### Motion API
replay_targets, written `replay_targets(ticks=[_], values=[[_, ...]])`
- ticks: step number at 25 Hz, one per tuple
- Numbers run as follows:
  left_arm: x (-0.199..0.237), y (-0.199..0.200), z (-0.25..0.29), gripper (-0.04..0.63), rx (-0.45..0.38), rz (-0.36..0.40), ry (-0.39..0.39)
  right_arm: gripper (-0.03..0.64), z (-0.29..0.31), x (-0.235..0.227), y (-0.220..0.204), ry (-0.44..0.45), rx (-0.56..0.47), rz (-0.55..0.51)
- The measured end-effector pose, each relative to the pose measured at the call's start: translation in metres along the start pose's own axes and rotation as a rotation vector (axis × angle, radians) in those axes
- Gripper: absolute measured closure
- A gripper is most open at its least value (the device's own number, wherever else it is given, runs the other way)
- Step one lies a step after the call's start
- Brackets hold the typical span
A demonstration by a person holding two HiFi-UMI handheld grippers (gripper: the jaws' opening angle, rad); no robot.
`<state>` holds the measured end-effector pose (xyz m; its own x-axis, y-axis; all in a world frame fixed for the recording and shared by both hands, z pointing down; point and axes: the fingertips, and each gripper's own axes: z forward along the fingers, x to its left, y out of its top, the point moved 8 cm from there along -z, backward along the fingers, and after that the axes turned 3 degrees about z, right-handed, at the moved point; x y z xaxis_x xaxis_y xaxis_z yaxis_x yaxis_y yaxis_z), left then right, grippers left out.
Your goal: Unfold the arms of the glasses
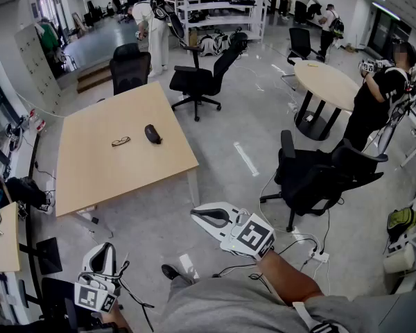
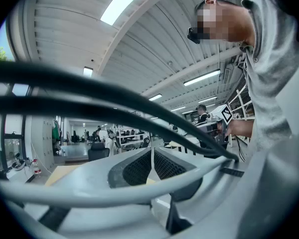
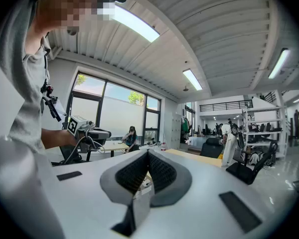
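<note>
A pair of dark-framed glasses lies on the light wooden table, its arms apparently folded. A black oval case sits just to its right. Both grippers are held low over the floor, well short of the table. My left gripper is at the bottom left, pointing up towards the table, and its jaws are shut on nothing. My right gripper is nearer the table's front right corner, also shut and empty. In the left gripper view, the left gripper has its pads pressed together. The right gripper shows the same in the right gripper view.
A black office chair stands to the right of me, and two more stand behind the table. A round table with a person beside it is at the far right. Cables and a power strip lie on the floor.
</note>
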<state>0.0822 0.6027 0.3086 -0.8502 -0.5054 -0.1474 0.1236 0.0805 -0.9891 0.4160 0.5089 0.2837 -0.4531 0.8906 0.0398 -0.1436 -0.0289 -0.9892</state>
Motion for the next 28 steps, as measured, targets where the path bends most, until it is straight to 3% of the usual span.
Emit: replay_targets(ticks=[16,28], values=[[0.030,-0.031,0.031,0.572,0.035,-0.048,-0.025,0.607,0.038,-0.026,-0.014,0.008,0.023,0.052],[0.119,-0.058,0.076,0.572,0.051,-0.080,-0.069,0.607,0.131,-0.068,-0.003,-0.036,0.037,0.069]])
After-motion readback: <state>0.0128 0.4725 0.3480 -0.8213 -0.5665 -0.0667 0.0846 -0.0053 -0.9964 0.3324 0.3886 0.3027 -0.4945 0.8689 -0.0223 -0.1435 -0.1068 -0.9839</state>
